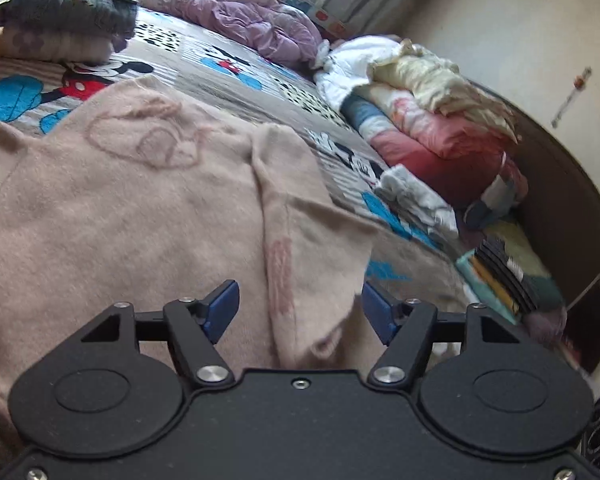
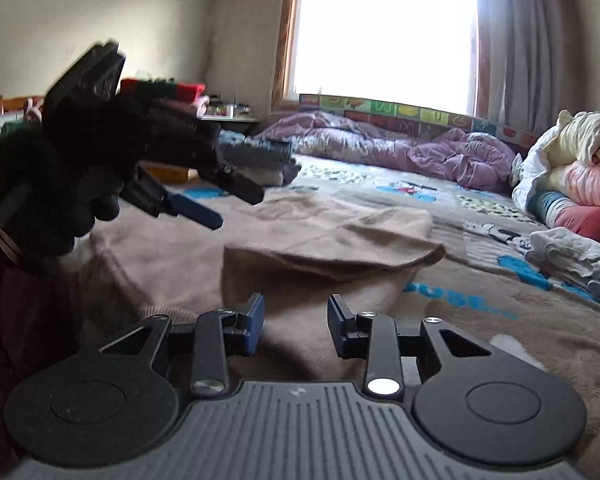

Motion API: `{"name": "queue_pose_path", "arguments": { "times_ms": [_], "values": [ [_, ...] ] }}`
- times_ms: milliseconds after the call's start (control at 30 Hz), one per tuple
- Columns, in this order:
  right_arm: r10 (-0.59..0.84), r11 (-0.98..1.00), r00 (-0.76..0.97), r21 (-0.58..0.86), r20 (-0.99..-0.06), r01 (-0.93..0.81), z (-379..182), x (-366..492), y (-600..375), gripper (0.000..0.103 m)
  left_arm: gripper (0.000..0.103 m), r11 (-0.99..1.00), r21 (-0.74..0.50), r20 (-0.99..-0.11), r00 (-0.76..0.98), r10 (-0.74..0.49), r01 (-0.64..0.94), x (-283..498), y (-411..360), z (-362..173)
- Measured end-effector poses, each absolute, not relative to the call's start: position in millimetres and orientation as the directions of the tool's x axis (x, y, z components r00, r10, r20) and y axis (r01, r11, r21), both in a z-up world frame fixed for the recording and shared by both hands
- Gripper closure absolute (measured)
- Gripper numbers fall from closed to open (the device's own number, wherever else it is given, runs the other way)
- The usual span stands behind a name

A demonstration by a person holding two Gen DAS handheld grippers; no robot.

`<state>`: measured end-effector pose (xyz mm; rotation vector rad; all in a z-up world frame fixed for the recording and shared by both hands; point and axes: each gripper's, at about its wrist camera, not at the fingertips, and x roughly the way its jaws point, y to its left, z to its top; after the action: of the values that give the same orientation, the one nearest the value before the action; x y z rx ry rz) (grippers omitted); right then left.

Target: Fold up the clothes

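Lying spread across the bed [image 1: 228,76], the pink sweater [image 1: 140,208] occupies the near half of the cartoon-print bedcover; one sleeve [image 1: 296,232] is folded back over the body, and a stitched outline motif [image 1: 148,136] shows on the chest.

The left tongs [image 1: 298,312] stand wide apart, straddling the sleeve cuff without clamping it. From the right wrist camera, the left tongs appear again at upper left, carried by a hand in a dark fuzzy glove [image 2: 60,184] above the sweater.

The right tongs [image 2: 296,324] are likewise parted, gap moderate, hovering just over the sweater's near hem [image 2: 284,280] with nothing between the pads.

Readable writing is scarce. Blue letters printed on the bedcover [image 2: 460,300] are too blurred to make out. A row of coloured alphabet tiles [image 2: 412,112] beneath the window [image 2: 384,28] carries single characters, one possibly a "U".

Surroundings: a purple quilt [image 2: 400,148] lies crumpled along the far side of the bed, folded bedding [image 1: 440,120] is stacked at the right, and a pile of folded garments [image 1: 60,28] sits beyond the sweater.
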<state>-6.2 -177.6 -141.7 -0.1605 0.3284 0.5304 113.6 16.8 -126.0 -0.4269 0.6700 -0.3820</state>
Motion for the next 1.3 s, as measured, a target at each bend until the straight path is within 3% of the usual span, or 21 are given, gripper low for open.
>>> {"name": "queue_pose_path", "arguments": {
  "times_ms": [233,267,333,400,967,1067,1300],
  "values": [
    [0.433,0.855,0.825,-0.124,-0.363,-0.503,-149,-3,-167,0.066,0.039,0.884,-0.417,-0.568,0.700,-0.434,0.209,110,-6,-150],
    [0.419,0.857,0.832,-0.144,-0.362,-0.495,-150,-3,-166,0.066,0.044,0.888,-0.415,-0.571,0.703,-0.424,0.199,112,-5,-152],
    [0.402,0.855,0.846,-0.186,-0.350,-0.484,-153,-4,-162,0.066,0.084,0.883,-0.429,-0.576,0.696,-0.429,0.190,115,-4,-156],
    [0.412,0.840,0.853,-0.228,-0.320,-0.492,-154,-9,-159,0.066,0.087,0.888,-0.419,-0.576,0.702,-0.420,0.188,114,-3,-156],
    [0.396,0.784,0.869,-0.383,-0.298,-0.488,-164,-12,-142,0.062,0.089,0.859,-0.461,-0.537,0.701,-0.470,0.223,111,-7,-156],
    [0.329,0.798,0.841,-0.349,-0.430,-0.491,-176,3,-145,0.063,0.090,0.867,-0.462,-0.577,0.680,-0.453,0.186,116,-1,-168],
    [0.311,0.816,0.867,-0.359,-0.390,-0.454,-167,-9,-154,0.067,0.090,0.850,-0.494,-0.566,0.674,-0.474,0.182,114,0,-172]
  ]
}}
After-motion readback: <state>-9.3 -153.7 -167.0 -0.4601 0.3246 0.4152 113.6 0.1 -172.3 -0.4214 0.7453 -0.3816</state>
